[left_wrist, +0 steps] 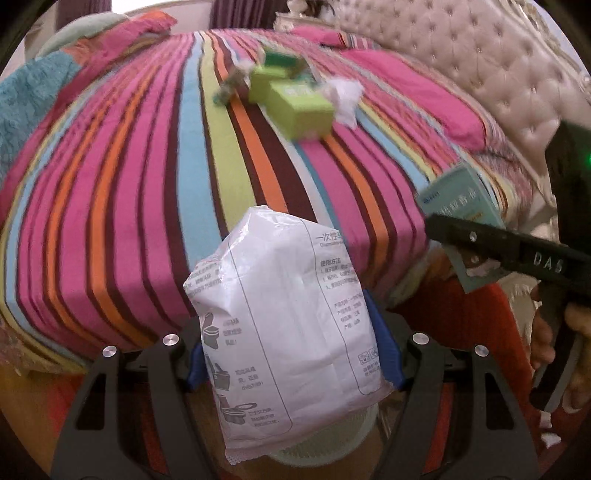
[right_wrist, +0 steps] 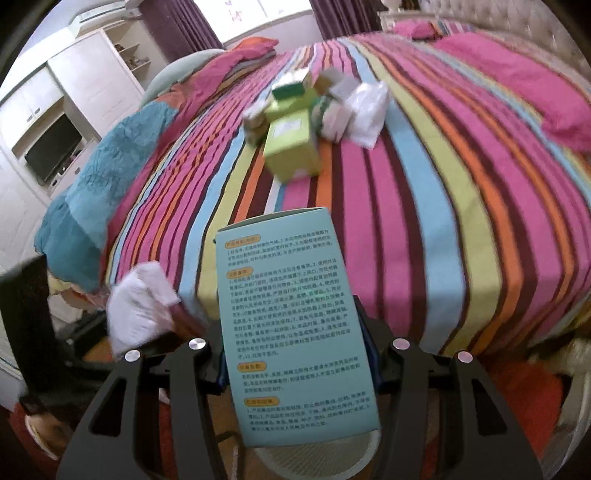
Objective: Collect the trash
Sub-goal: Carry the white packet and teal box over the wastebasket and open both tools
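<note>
Striped bedspread [right_wrist: 424, 206] filling mid-frame, teal blanket [right_wrist: 107, 192] at left, pink pillow [right_wrist: 517, 85] upper right, tufted headboard [left_wrist: 480, 62] upper right, white wardrobe [right_wrist: 96, 74] upper left, dark television [right_wrist: 53, 147] at left, purple curtains [right_wrist: 173, 22] along the top

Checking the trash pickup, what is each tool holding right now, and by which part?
Left tool grips the white plastic packet across its lower middle; right tool grips the teal box by its side edges, low down.

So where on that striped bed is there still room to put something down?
The striped bedspread is bare from the near edge up to the green boxes, and between them and the pink pillow. It is crowded around the boxes and crumpled white wrappers.
</note>
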Motion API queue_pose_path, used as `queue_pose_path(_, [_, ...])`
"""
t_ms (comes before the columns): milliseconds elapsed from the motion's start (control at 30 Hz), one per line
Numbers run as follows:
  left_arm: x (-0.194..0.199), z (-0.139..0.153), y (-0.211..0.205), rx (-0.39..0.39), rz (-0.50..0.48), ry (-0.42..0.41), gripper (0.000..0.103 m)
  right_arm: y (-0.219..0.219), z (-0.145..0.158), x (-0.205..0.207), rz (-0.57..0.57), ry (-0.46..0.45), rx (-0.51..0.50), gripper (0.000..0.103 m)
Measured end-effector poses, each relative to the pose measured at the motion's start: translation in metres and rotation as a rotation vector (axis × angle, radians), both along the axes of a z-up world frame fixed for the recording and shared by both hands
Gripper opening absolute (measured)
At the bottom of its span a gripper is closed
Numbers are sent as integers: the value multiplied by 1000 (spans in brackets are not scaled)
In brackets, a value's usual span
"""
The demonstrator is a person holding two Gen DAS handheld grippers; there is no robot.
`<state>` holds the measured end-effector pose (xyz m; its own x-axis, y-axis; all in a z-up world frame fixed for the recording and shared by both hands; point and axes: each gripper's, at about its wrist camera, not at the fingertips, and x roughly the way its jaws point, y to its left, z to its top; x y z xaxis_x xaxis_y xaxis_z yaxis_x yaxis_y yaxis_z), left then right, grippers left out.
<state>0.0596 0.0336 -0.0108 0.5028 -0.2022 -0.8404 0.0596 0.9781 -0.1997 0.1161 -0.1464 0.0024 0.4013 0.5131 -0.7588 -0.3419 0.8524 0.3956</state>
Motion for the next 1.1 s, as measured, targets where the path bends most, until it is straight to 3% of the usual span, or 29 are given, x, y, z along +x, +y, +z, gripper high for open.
queue_pose_path(167, [-16, -34, -16, -14, -47, 103, 69, 4, -38, -20, -19, 126, -8, 51])
queue_pose_path(367, [-20, -71, -30, 38, -106, 221, 69, 10, -79, -29, 4, 273, -47, 51])
queue_pose_path(800, [-15, -145, -34, -50, -144, 543, 69, 18, -156, -18, -16, 630, -44, 51])
queue_pose_path(1100, [-6, -203, -34, -130, -105, 769, 69, 27, -216, -10, -84, 855, -62, 51])
